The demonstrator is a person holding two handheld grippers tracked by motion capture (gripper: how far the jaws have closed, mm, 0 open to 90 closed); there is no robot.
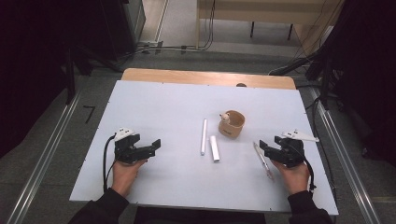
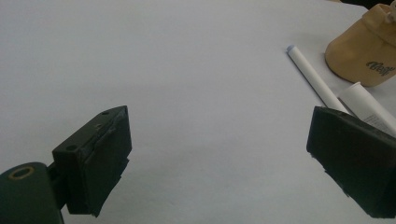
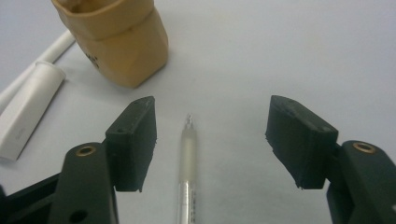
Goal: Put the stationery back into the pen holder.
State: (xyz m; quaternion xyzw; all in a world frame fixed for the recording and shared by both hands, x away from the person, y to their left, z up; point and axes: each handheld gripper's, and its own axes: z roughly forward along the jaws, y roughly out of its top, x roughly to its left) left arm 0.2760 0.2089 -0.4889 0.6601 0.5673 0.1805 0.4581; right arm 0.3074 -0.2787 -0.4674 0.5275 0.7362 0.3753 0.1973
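Nearest the camera, at the near edge of the bench [image 1: 154, 98], two hands each carry a hand-held gripper. Going from the left: the left hand-held gripper [image 1: 152, 145] sits low over bare surface with its jaws wide apart and nothing between them; in the left gripper view the marker [image 2: 315, 79], the tube [image 2: 369, 105] and the cup [image 2: 369, 46] lie well off beyond its right jaw. Toward the middle of the bench the marker [image 1: 203, 136] and the tube [image 1: 214, 148] lie side by side, with the tan cup [image 1: 232, 124] standing upright just beyond them. Farther right lies the clear pen [image 1: 263, 160], flat on the bench, and the right hand-held gripper [image 1: 265, 147] is right over it. In the right gripper view the pen [image 3: 188, 158] runs up between the two black jaws, which stand apart on either side and do not touch it, nearer the left jaw than the right. By my reading, the work has barely begun: no thing is lifted or in the cup, and the pen is lined up for a grasp but not yet gripped; closing, lifting and placing are all left.
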